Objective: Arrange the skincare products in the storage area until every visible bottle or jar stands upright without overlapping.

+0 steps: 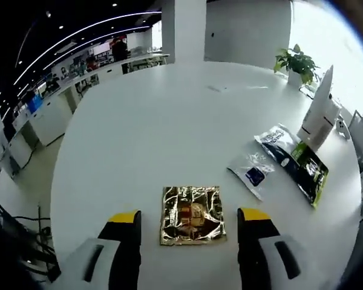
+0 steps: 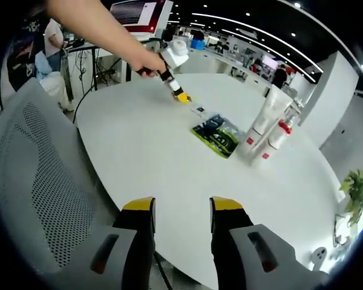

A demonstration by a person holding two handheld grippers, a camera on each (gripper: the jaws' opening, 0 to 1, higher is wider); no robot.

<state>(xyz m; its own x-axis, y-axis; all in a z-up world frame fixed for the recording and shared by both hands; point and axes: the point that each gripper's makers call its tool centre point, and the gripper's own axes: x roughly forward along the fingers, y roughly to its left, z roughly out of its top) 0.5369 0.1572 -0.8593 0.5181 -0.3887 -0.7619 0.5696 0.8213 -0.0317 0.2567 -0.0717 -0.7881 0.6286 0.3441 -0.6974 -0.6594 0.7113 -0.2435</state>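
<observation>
On the white round table (image 1: 169, 121), left gripper (image 1: 190, 225) hovers with jaws spread wide, nothing held, a gold foil sachet (image 1: 192, 214) lying flat between its tips. Clear sachet (image 1: 252, 173) and dark green pouch (image 1: 301, 163) lie further right, near a white tube (image 1: 319, 109). Right gripper (image 2: 181, 212) is released too, at the table edge. Two white tubes (image 2: 265, 127) stand upright beside the green pouch (image 2: 218, 135). Grey mesh chair (image 2: 36, 175) sits left.

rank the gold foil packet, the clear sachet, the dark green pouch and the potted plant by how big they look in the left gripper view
1. dark green pouch
2. gold foil packet, though it lies nearest the camera
3. clear sachet and potted plant: alike, and the plant is far off, so unranked
</observation>
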